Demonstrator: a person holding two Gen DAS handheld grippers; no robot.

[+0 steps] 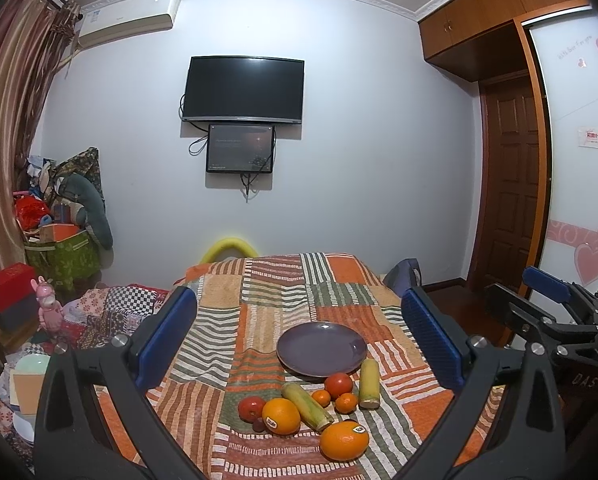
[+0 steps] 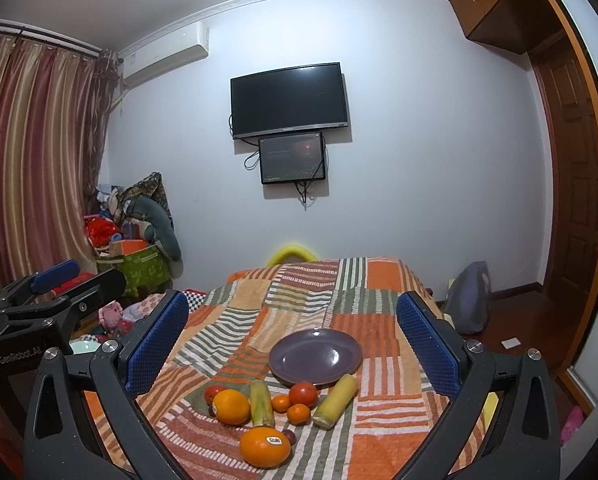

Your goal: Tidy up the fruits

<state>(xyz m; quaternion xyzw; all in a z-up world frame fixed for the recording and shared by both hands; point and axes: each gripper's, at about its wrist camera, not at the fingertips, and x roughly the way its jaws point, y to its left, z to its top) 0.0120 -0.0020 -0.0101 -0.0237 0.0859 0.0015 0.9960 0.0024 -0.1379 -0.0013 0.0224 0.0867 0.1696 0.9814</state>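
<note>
An empty purple plate (image 1: pixel 321 348) (image 2: pixel 315 356) sits on the patchwork-covered table (image 1: pixel 259 300) (image 2: pixel 379 400). In front of it lie fruits: two large oranges (image 1: pixel 344 440) (image 2: pixel 265 447), two tomatoes (image 1: pixel 338 385) (image 2: pixel 303 394), two small mandarins (image 1: pixel 346 402) (image 2: pixel 298 413), two yellow-green cane pieces (image 1: pixel 369 383) (image 2: pixel 336 401) and a small dark fruit (image 1: pixel 259 425). My left gripper (image 1: pixel 299 344) is open and empty, held above the table short of the fruit. My right gripper (image 2: pixel 293 348) is open and empty likewise. Each gripper shows at the other view's edge.
A TV (image 1: pixel 243 90) and a smaller screen hang on the far wall. Boxes, bags and toys (image 1: pixel 63 232) pile up at the left by the curtain. A wooden door and wardrobe (image 1: pixel 511 184) stand at the right. A bag (image 2: pixel 469 300) lies on the floor.
</note>
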